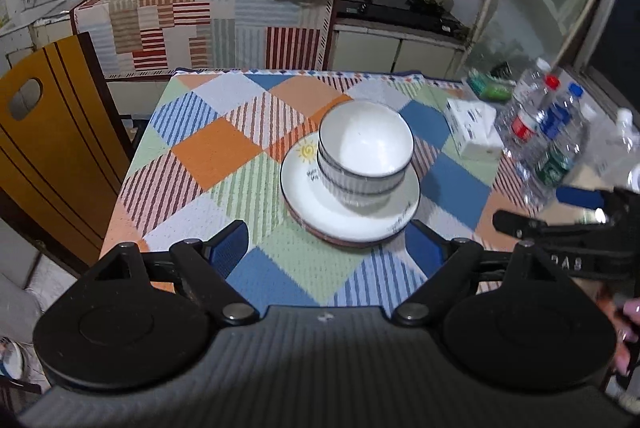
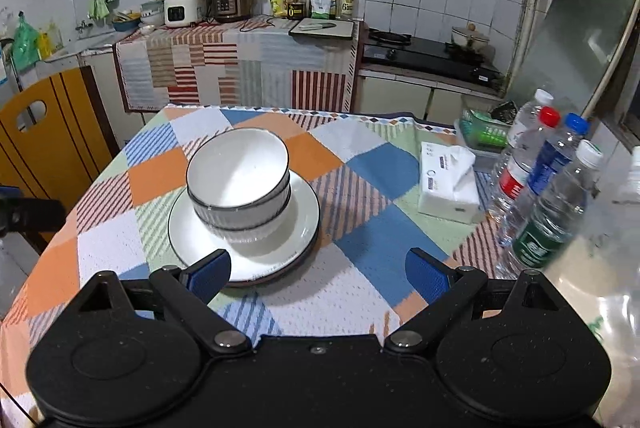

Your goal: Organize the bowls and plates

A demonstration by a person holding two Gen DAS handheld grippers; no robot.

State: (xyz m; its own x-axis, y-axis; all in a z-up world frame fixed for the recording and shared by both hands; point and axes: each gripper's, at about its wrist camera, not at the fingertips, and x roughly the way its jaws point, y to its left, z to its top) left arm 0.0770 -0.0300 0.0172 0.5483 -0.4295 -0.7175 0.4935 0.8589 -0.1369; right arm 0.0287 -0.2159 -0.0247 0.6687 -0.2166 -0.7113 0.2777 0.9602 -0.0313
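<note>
The bowls (image 2: 239,179) sit stacked on the plates (image 2: 280,252) in the middle of the table (image 2: 380,240). Both grippers are wide open and hold nothing. The stack lies just ahead of the left gripper (image 1: 328,248), and ahead-left of the right gripper (image 2: 318,274).

Tablecloth (image 2: 360,211): orange, blue, green and white diamonds, some striped. Bowls (image 2: 238,167): white, dark rims, ribbed grey sides. Plate (image 1: 320,203): white, yellow sun motif. Gripper pads (image 2: 426,274): blue.

Water bottles (image 1: 548,135) motion-blurred, lower plate (image 2: 272,278) mostly hidden under top plate (image 2: 256,252)
</note>
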